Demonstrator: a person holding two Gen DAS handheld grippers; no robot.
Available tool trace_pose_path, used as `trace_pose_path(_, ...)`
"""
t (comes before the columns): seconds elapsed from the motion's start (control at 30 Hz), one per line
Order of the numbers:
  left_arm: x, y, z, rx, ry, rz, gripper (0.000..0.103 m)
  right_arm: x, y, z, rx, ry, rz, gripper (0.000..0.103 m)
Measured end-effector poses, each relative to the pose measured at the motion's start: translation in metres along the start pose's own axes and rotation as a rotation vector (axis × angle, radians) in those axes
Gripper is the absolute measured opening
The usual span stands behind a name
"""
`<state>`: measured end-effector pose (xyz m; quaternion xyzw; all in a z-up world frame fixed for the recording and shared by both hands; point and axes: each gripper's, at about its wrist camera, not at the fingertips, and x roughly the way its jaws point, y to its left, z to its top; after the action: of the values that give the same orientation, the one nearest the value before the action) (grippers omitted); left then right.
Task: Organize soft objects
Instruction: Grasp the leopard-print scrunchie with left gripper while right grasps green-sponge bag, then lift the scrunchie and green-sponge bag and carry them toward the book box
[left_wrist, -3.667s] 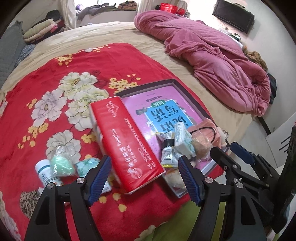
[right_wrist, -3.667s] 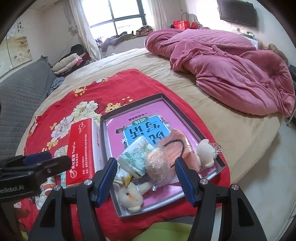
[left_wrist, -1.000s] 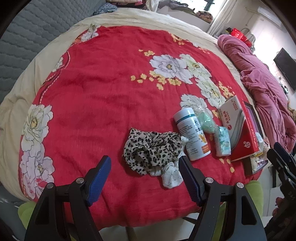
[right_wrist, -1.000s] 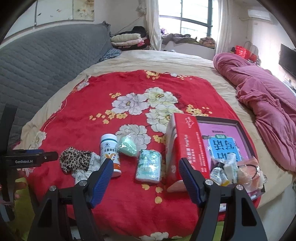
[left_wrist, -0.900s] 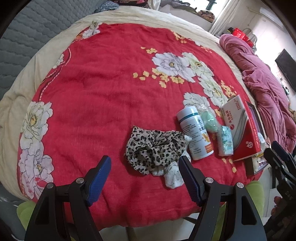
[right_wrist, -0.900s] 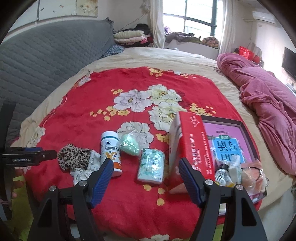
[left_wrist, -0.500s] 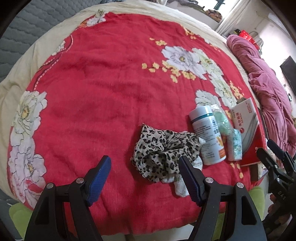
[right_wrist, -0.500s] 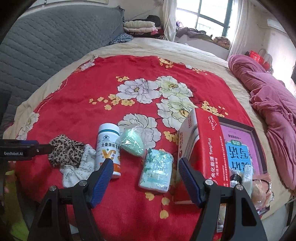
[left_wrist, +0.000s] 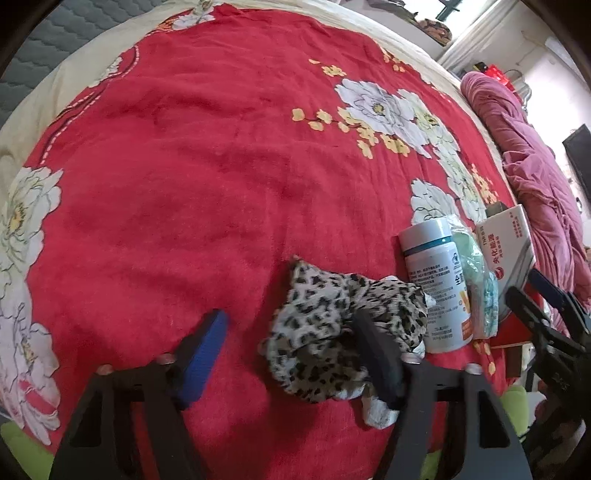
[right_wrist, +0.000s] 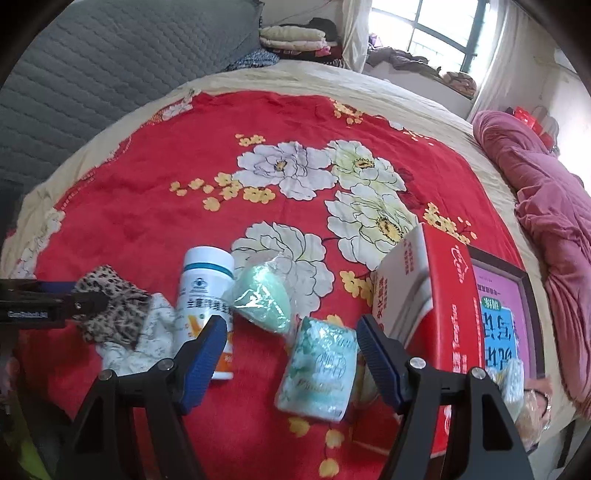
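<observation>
A leopard-print cloth (left_wrist: 332, 325) lies bunched on the red floral blanket (left_wrist: 207, 177), over a white patterned cloth (left_wrist: 376, 410). My left gripper (left_wrist: 291, 354) is open; its right finger rests on the leopard cloth, its left finger on bare blanket. In the right wrist view the leopard cloth (right_wrist: 114, 306) and white cloth (right_wrist: 147, 339) lie at left, with the left gripper's tip touching them. My right gripper (right_wrist: 291, 354) is open and empty, just above a green tissue pack (right_wrist: 317, 369). A wrapped green sponge (right_wrist: 262, 295) lies beyond it.
A white pill bottle (right_wrist: 207, 295) lies between the cloths and the sponge. A red tissue box (right_wrist: 439, 310) stands at right beside a dark tray (right_wrist: 513, 273) with a pink book. A pink quilt (right_wrist: 546, 206) is heaped at far right. A grey headboard (right_wrist: 92, 74) is behind.
The left gripper has moved down and forward onto the leopard cloth, which now sits at its right finger. The right gripper has moved closer to the tissue pack and sponge.
</observation>
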<state>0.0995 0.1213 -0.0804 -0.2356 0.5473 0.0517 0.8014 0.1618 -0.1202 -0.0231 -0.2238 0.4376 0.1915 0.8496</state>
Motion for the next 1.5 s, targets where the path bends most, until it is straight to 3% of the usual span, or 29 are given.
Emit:
trace_pose_path(0.23, 0.008, -0.003, 0.005, 0.004, -0.001, -0.014, 0.03, 0.026, 0.006, 0.002, -0.081, 0.055, -0.02, 0.072)
trace_pose_path(0.67, 0.015, 0.0, 0.007, -0.011, 0.005, -0.03, 0.024, 0.062, 0.011, 0.013, -0.107, 0.096, 0.004, 0.071)
trace_pose_path(0.73, 0.014, 0.0, 0.007, -0.011, 0.003, -0.029, 0.024, 0.065, 0.009, 0.015, -0.088, 0.092, 0.039, 0.053)
trace_pose_path(0.8, 0.013, 0.0, 0.007, -0.007, 0.001, -0.027, 0.024, 0.065, 0.01, 0.016, -0.079, 0.089, 0.061, 0.044)
trace_pose_path(0.93, 0.013, 0.0, 0.006, -0.013, 0.0, -0.027, 0.024, 0.063, 0.01, 0.015, -0.064, 0.077, 0.082, 0.043)
trace_pose_path(1.23, 0.002, -0.002, 0.008, -0.027, -0.034, -0.05, 0.01, 0.033, -0.014, 0.021, 0.066, 0.007, 0.133, 0.042)
trace_pose_path(1.5, -0.026, -0.02, 0.009, 0.015, -0.095, -0.07, 0.009, 0.011, -0.018, 0.021, 0.093, -0.036, 0.15, 0.042)
